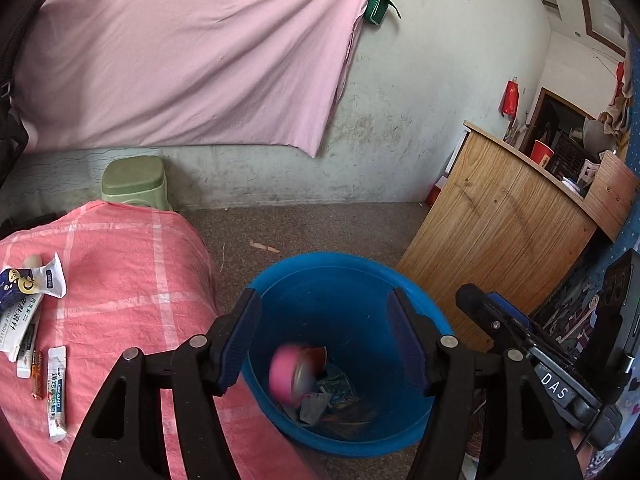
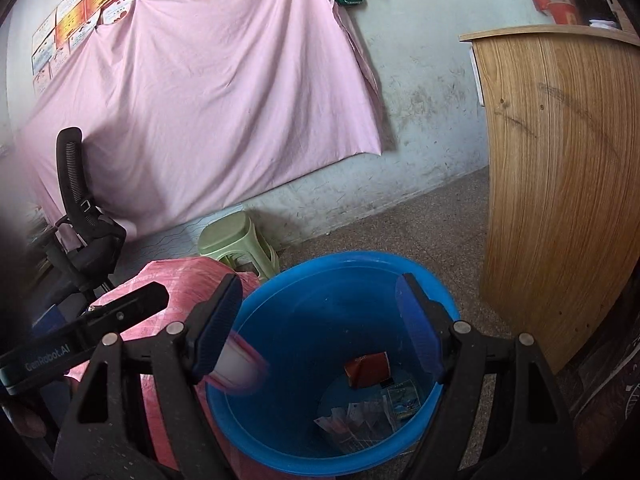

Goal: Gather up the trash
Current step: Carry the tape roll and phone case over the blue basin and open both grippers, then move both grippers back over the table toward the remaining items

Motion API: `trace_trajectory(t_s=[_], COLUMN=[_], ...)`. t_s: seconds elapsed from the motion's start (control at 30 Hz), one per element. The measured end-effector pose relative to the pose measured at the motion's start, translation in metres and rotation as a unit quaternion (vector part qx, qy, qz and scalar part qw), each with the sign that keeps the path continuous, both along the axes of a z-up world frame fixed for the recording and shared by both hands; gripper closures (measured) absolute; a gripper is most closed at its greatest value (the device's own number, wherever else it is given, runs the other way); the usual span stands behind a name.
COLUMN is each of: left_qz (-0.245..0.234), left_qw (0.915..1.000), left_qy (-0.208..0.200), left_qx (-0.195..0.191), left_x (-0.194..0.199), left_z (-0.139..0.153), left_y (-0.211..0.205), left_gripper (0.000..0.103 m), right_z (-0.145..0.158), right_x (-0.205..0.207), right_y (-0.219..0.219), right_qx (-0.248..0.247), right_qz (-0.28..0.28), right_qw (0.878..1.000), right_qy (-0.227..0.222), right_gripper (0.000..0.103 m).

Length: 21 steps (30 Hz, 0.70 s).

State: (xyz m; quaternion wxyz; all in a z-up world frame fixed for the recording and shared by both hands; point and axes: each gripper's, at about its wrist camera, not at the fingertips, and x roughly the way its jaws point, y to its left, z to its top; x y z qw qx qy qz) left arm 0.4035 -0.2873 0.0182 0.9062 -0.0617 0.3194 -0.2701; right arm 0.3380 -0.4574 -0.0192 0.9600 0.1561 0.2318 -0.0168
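The pink cup (image 1: 289, 374) is seen blurred in mid-air over the blue bucket (image 1: 280, 280), inside the rim line, just under the left tongs (image 1: 324, 338). It is not pinched: the left pads are spread wide, clear of it on both sides. In the right wrist view the same cup (image 2: 240, 370) shows at the near-left rim, close by the left pad of the right tongs (image 2: 320, 328) (contact cannot be told through the blur). Right tongs are also spread wide, nothing between the pads.

Bucket contents: a red wrapper (image 2: 368, 368) and mixed packets (image 2: 368, 416) at the bottom. So the drop step is judged to be under way, cup released above the opening.

For a clean drop:
- Both tongs are best held centred over the bucket mouth until the cup is down; the cup is near the rim on the table side, so a bounce out is possible.
- The pads are best kept wide, no re-closing, so the cup is not clipped.
- Rim contact is to be avoided; the bucket looks light and could be tipped.

More trash is left on the pink checked table cloth (image 1: 132, 280): a torn blue-white pouch (image 1: 24, 284), a white tube box (image 1: 20, 332), sachet sticks (image 1: 56, 396). These are flat and thin (edge pinch likely needed), so a low approach with narrower pads is judged the better choice for the next pick.
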Motion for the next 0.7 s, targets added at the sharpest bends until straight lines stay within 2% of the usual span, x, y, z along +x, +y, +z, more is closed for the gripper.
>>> trace_trajectory(t_s=[0.2,0.47,0.53,0.6,0.7], left_qz=[0.014,0.049,0.06,0.074,0.096], left_qw=[0.9998,0.9973,0.9958,0.9937,0.9897], left_qy=[-0.006,-0.054,-0.068,-0.084,-0.106], left_qx=[-0.01,-0.008,-0.008,-0.008,-0.008], left_x=[-0.001,-0.018,-0.024,-0.03,-0.039], left_z=[0.001,0.019,0.025,0.031,0.039], left_y=[0.008,0.037,0.047,0.059,0.08], left_gripper=[0.043,0.043,0.04,0.031,0.028], right_z=[0.004,0.026,0.032,0.037,0.045], right_x=[-0.001,-0.007,-0.009,-0.01,-0.013], right_y=[0.005,0.024,0.031,0.038,0.053], right_qx=[-0.008,-0.029,-0.031,-0.034,-0.037], right_qz=[0.004,0.017,0.02,0.025,0.034], right_qw=[1.0,0.998,0.997,0.995,0.992], right_qy=[-0.009,-0.056,-0.072,-0.088,-0.115], right_gripper=[0.006,0.005,0.003,0.0,0.0])
